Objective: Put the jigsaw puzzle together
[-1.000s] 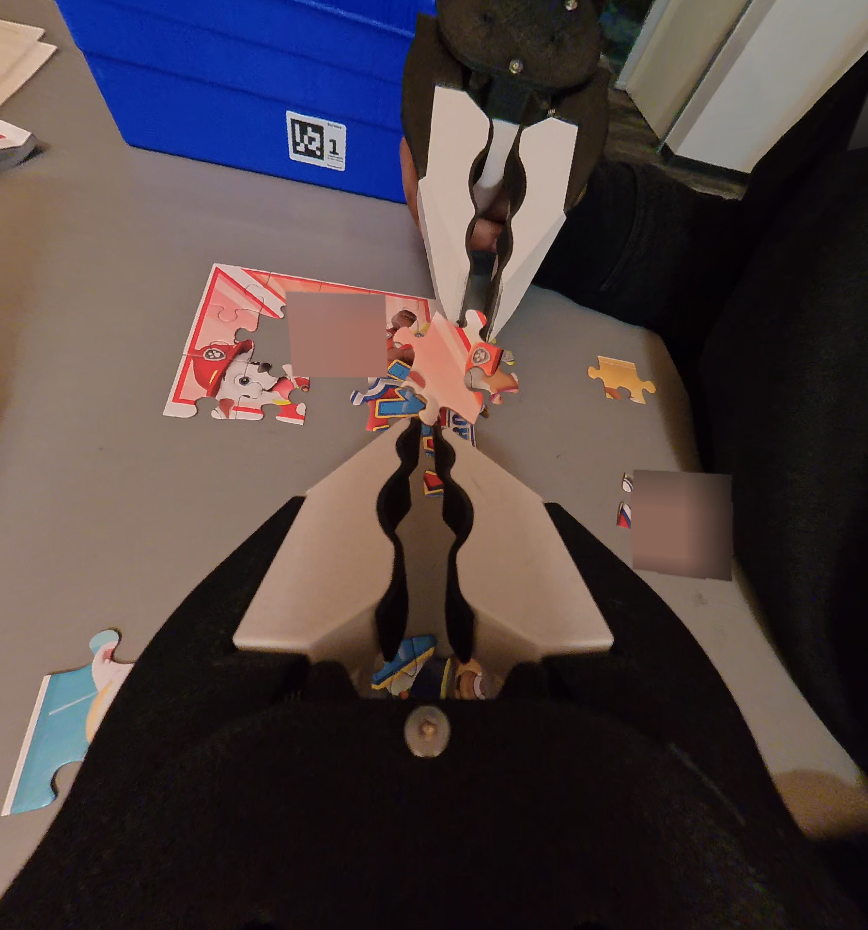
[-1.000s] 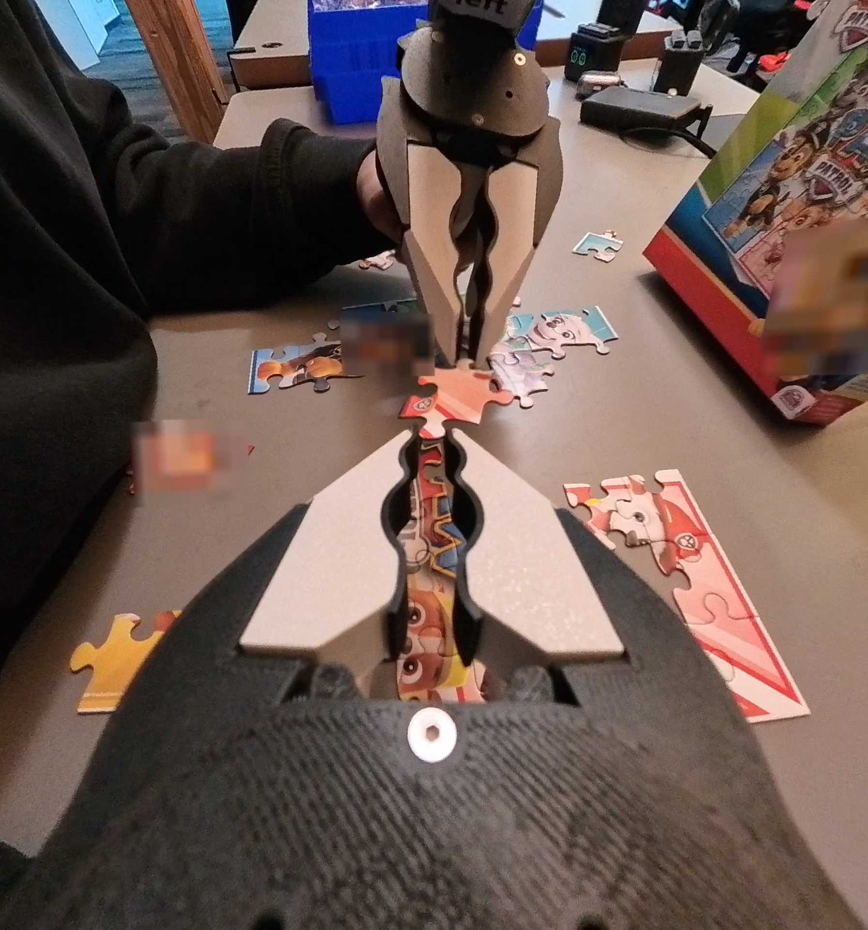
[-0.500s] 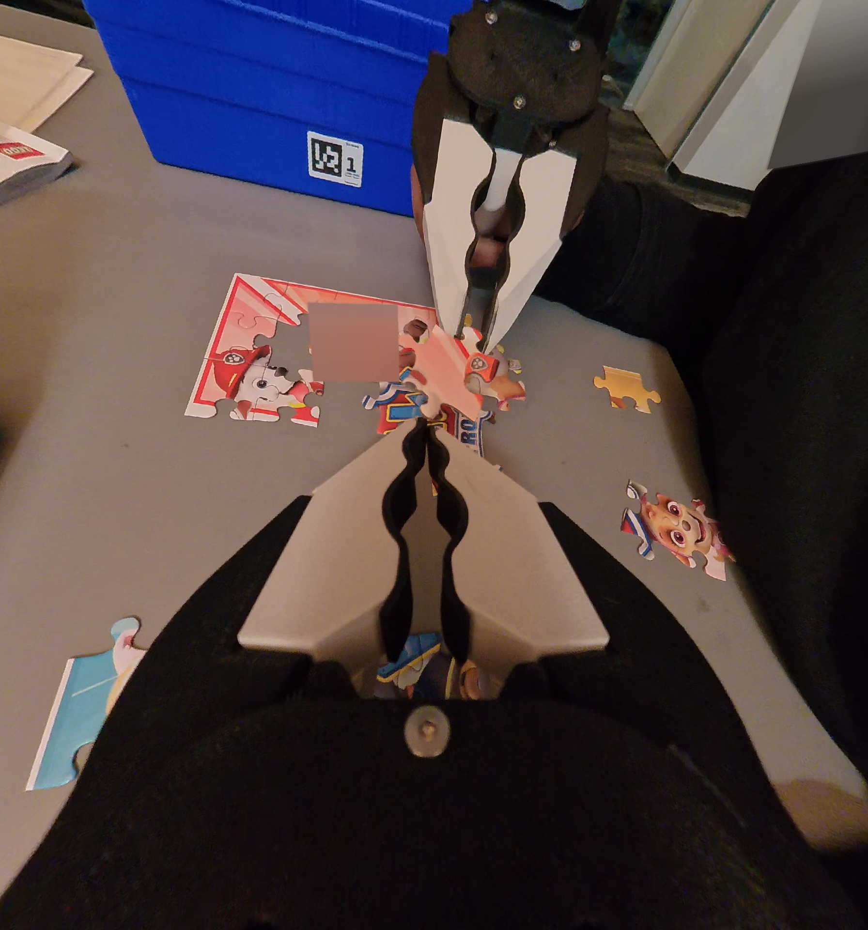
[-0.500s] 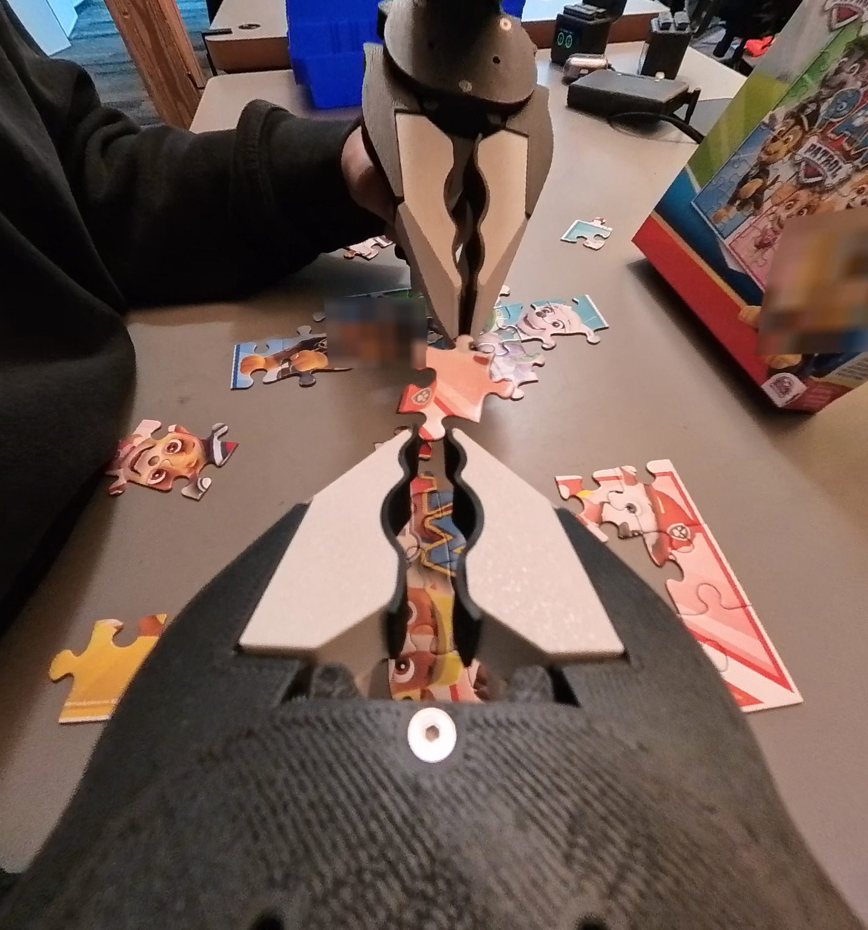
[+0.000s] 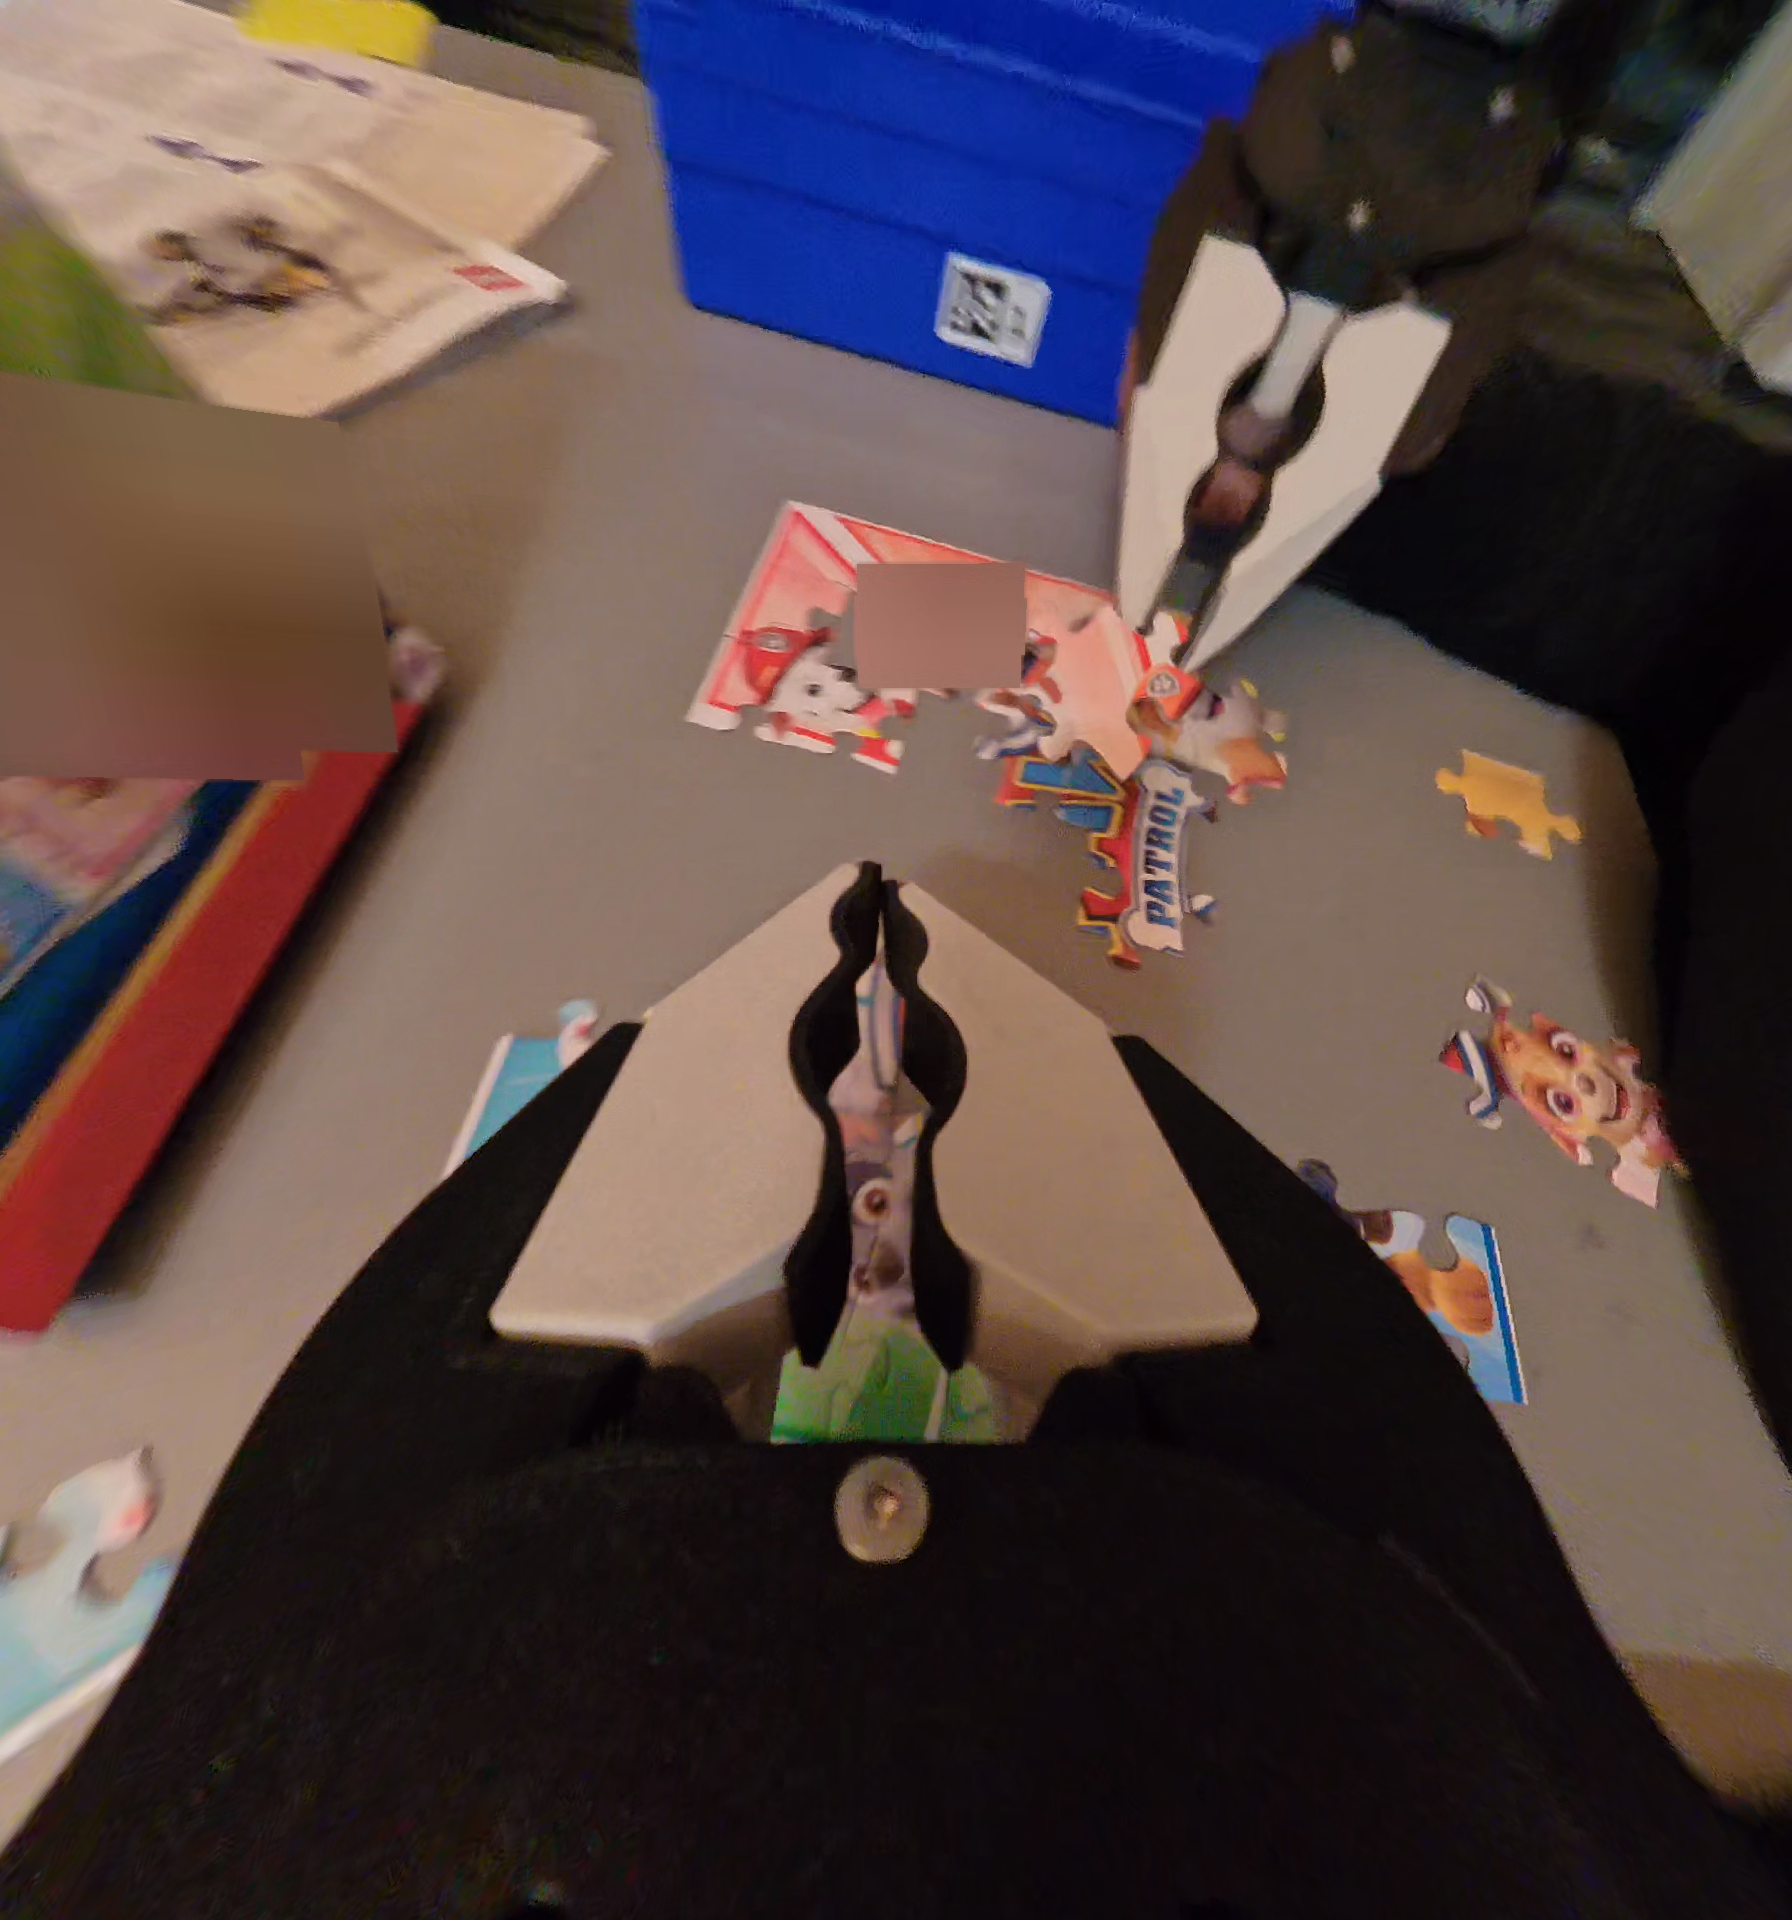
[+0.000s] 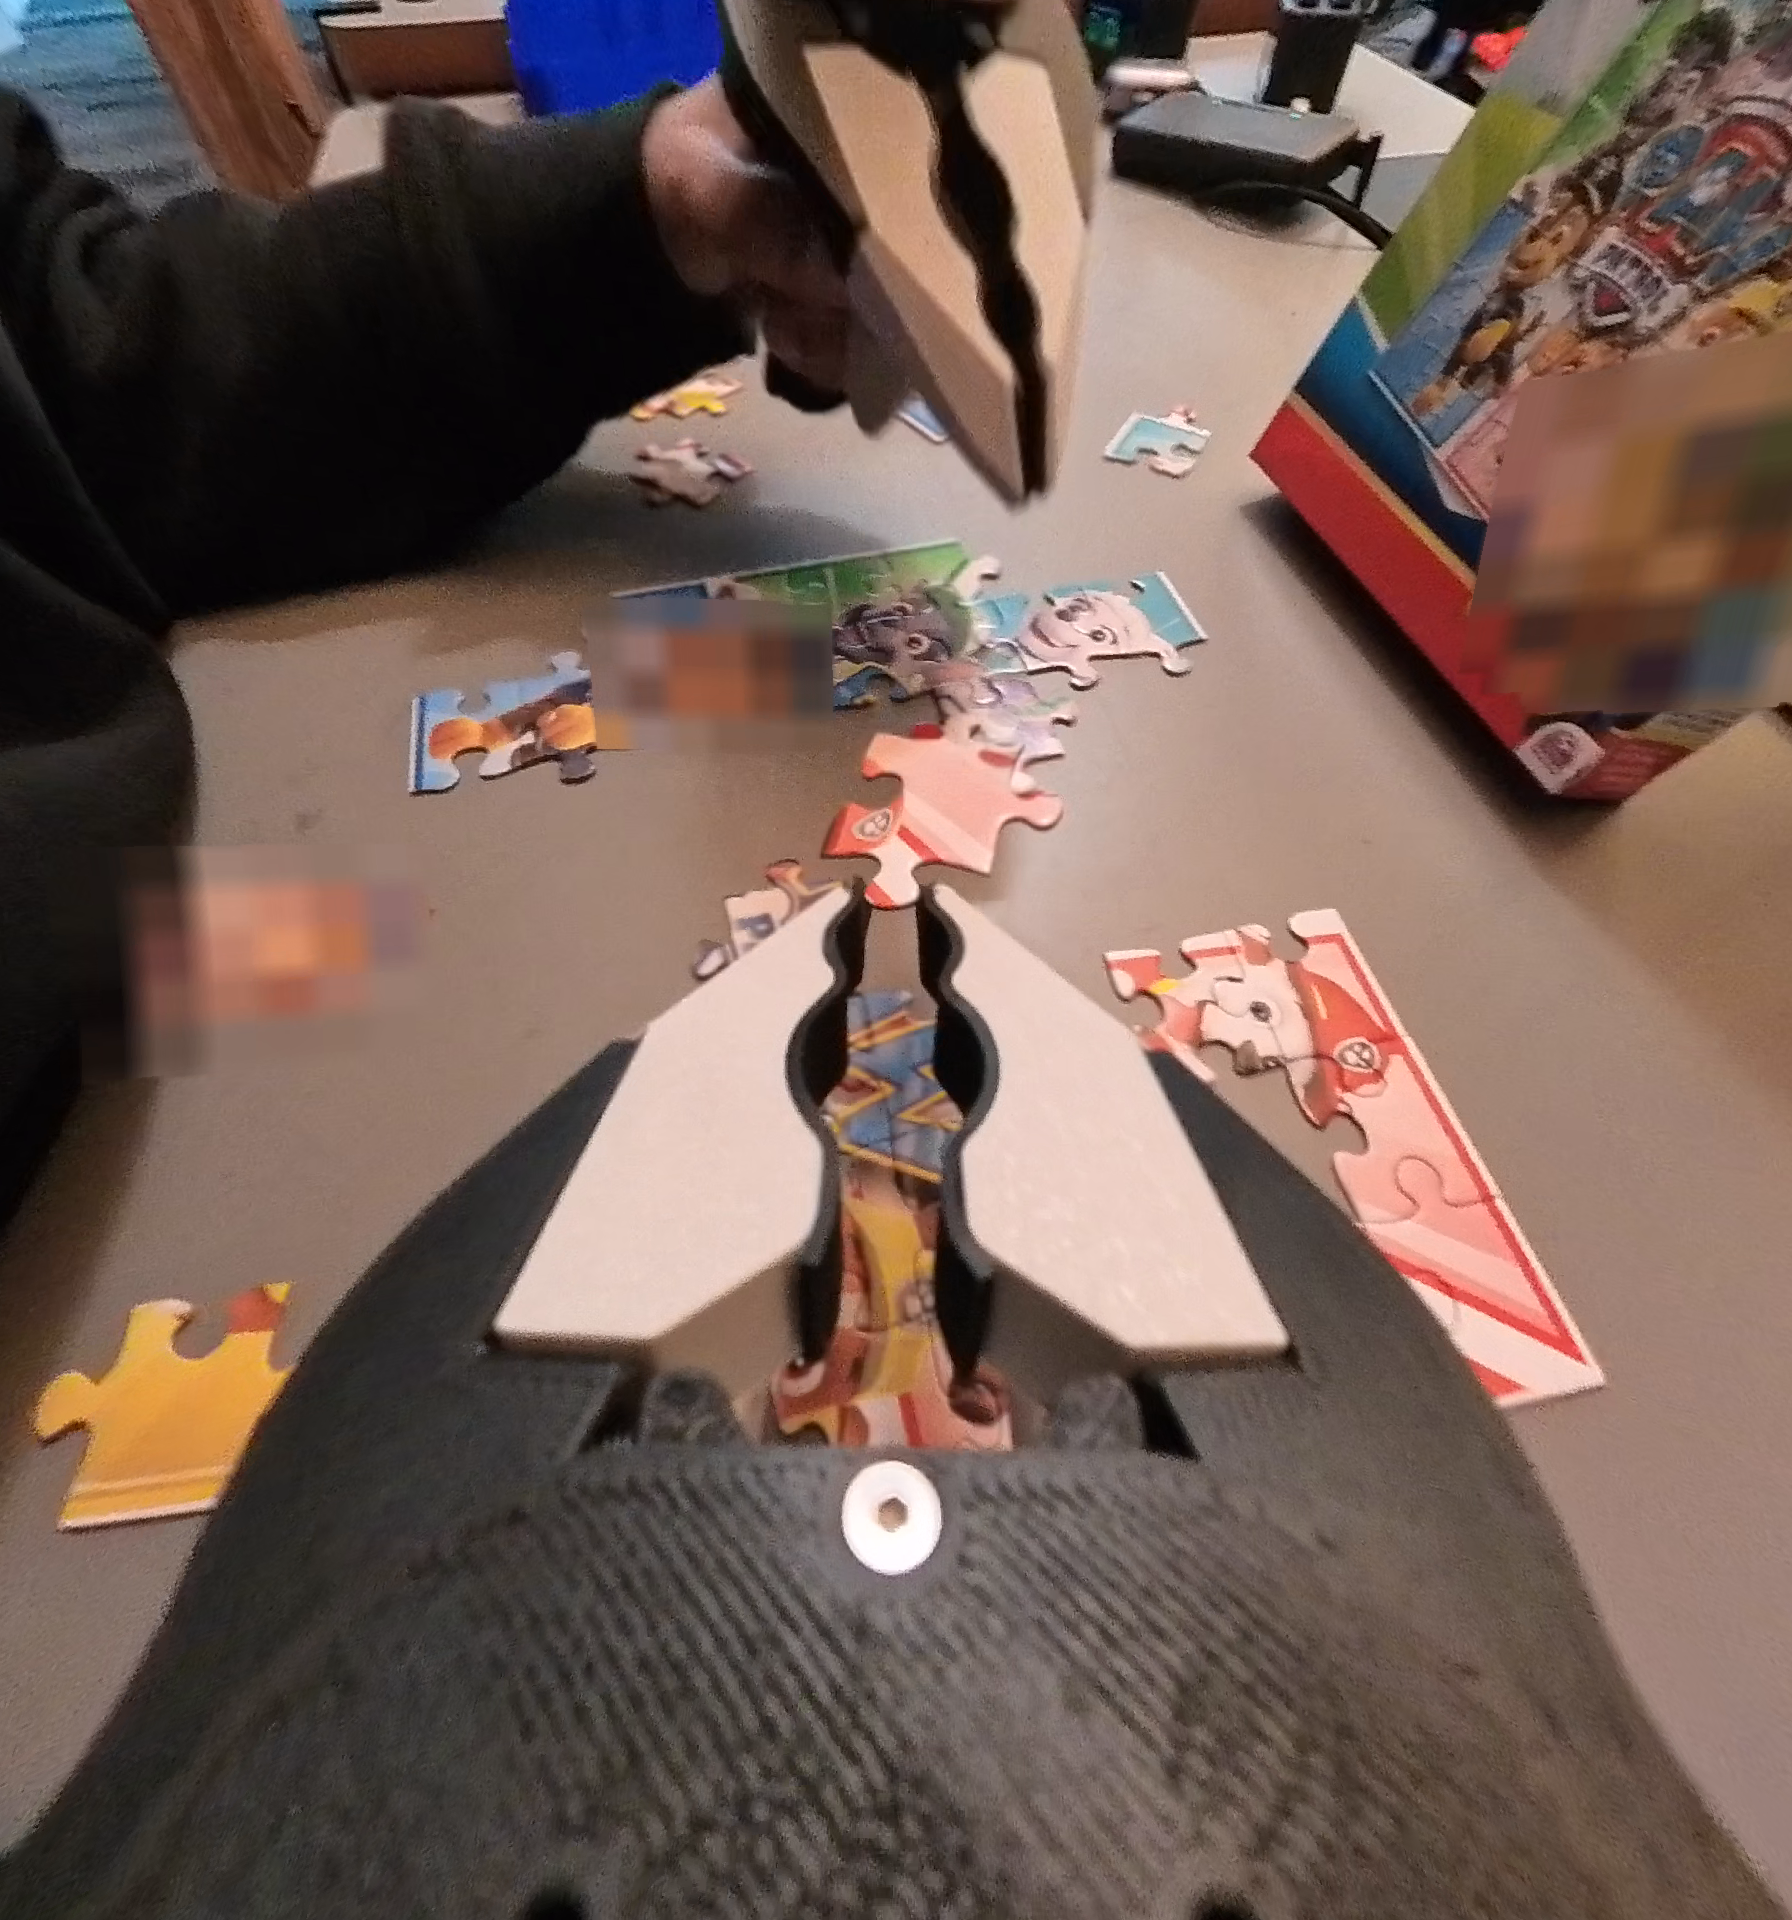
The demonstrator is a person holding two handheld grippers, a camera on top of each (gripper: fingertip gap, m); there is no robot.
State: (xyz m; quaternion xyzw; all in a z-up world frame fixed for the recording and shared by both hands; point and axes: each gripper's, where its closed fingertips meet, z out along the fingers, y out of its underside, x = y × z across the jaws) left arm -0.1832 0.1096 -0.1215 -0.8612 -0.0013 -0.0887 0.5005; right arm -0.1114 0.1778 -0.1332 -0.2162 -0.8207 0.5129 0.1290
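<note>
Lifting clear since a second ago, my left hand-held gripper (image 5: 876, 878) has let go of the pink puzzle piece (image 6: 949, 810) and hangs clenched, bare, above the bench (image 6: 1287, 831). My right hand-held gripper (image 6: 890, 902) alone grips that piece by its near tab, the piece jutting just ahead of its fingertips.

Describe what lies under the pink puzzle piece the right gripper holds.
Under the pink piece, logo pieces and a dog piece lie on the table. What sits directly beneath its middle is covered.

We see a blue bin (image 5: 902, 177) at the grey table's (image 5: 580, 582) far edge, papers (image 5: 279, 208) to its left, a picture box (image 6: 1557, 343) standing nearby, and a black device (image 6: 1235, 135) with its cable behind.
</note>
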